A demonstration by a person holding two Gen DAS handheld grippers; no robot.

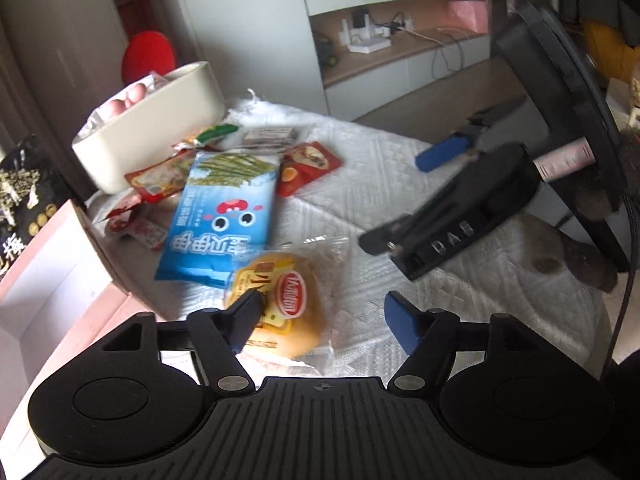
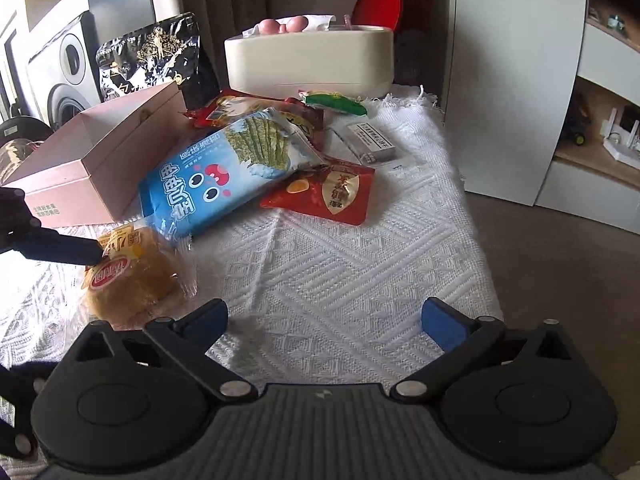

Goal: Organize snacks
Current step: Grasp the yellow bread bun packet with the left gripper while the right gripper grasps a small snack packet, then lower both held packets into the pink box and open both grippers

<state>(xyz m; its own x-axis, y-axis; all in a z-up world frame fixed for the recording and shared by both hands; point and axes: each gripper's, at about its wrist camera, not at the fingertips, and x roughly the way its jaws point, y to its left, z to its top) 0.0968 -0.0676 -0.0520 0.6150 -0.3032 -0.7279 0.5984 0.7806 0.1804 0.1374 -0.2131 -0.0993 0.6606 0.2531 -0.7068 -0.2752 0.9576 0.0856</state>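
A round yellow bun in a clear wrapper [image 1: 288, 300] lies on the white cloth at the near edge of the snack pile. My left gripper [image 1: 324, 320] is open around it, its left finger [image 2: 60, 248] resting over the wrapper and the right pad standing clear. Behind the bun lies a blue seaweed snack bag [image 2: 224, 176], with a red packet [image 2: 328, 192] beside it. My right gripper [image 2: 326, 318] hangs wide open over bare cloth, with nothing between its fingers.
A cream bin [image 2: 312, 64] holding snacks stands at the back. An open pink box [image 2: 100, 160] sits left of the pile, with a black bag [image 2: 152, 56] behind it. A green packet [image 2: 336, 104] and a small grey box [image 2: 376, 140] lie near the bin.
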